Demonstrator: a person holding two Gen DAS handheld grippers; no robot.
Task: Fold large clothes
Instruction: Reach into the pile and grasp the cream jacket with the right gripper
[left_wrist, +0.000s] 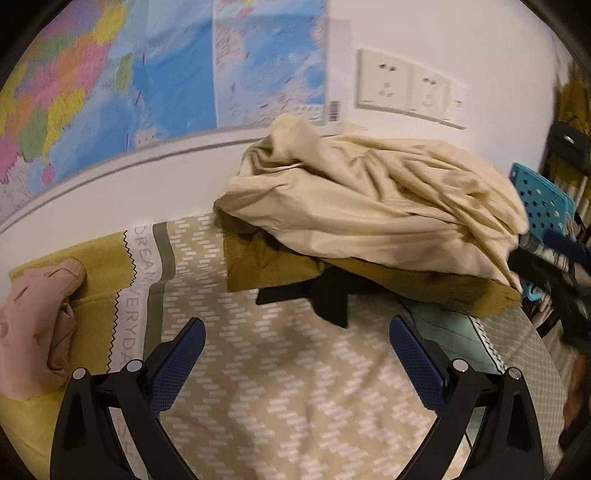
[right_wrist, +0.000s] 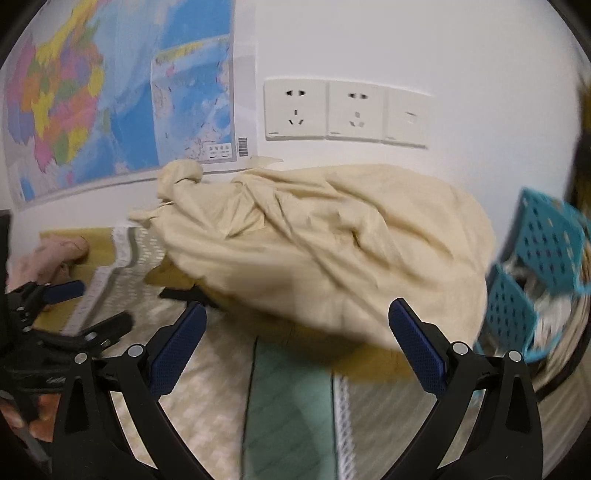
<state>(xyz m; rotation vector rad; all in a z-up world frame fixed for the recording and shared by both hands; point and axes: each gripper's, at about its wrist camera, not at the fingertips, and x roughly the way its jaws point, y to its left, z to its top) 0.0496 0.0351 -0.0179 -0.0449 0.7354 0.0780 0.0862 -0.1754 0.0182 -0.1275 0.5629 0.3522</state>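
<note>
On the bed (left_wrist: 295, 387), against the white wall, the cream garment (left_wrist: 369, 206) lies in a crumpled heap, piled on a mustard-yellow cloth (left_wrist: 369, 275) with a black cloth (left_wrist: 328, 299) poking out beneath them. My left hand-held gripper (left_wrist: 297, 341) hangs over the patterned bedspread in front of that pile, its fingers spread wide and holding nothing. My right hand-held gripper (right_wrist: 295, 325) is likewise released and empty, just in front of the heap's near edge, with the cream garment (right_wrist: 332, 251) filling the gap between its fingertips in view.

To the left, a pink garment (left_wrist: 40, 325) sits bunched on the yellow part of the bedspread, near the strip of printed lettering. On the right, a blue perforated basket (right_wrist: 535, 258) stands close beside the heap, at the bed's edge, so that side is tight. A green mat (right_wrist: 288, 398) lies under the heap's near right corner. Behind the pile hang a map (left_wrist: 129, 74) and a row of wall sockets (right_wrist: 347, 110); the heap's top reaches up against the wall there.

The open room is the bare patterned stretch of bedspread between the pile and me, and leftward towards the pink garment.
</note>
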